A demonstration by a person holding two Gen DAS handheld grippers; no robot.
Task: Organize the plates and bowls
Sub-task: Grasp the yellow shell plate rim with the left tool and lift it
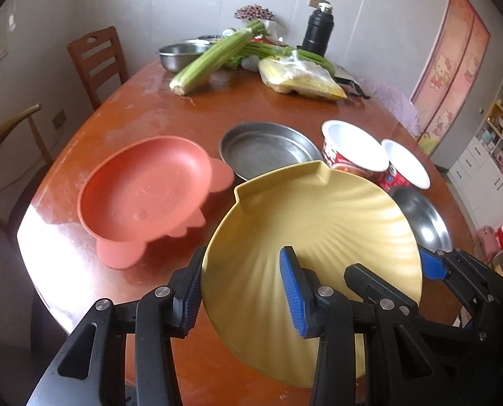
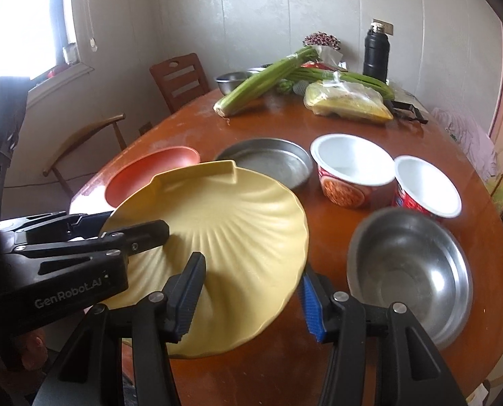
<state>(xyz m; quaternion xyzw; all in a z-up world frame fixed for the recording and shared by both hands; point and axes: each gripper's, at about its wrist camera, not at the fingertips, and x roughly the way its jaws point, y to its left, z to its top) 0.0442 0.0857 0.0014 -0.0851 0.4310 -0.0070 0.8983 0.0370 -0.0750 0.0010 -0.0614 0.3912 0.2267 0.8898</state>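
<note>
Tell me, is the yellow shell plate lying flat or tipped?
Tipped. The yellow shell plate is off the table, its far edge higher.

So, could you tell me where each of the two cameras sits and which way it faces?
Left wrist: on the left gripper, angled down over the table; its fingers straddle the yellow plate; right gripper at right.
Right wrist: on the right gripper, angled down; straddles the plate's other edge; left gripper at left.
Shared: yellow plate, red plate, celery.

Your brown table [image 2: 285, 125], pink dish [image 1: 143, 199] at nine o'clock, steel pan [image 2: 268, 162] centre, celery [image 2: 268, 81] at twelve, steel bowl [image 2: 410, 277] at four
</note>
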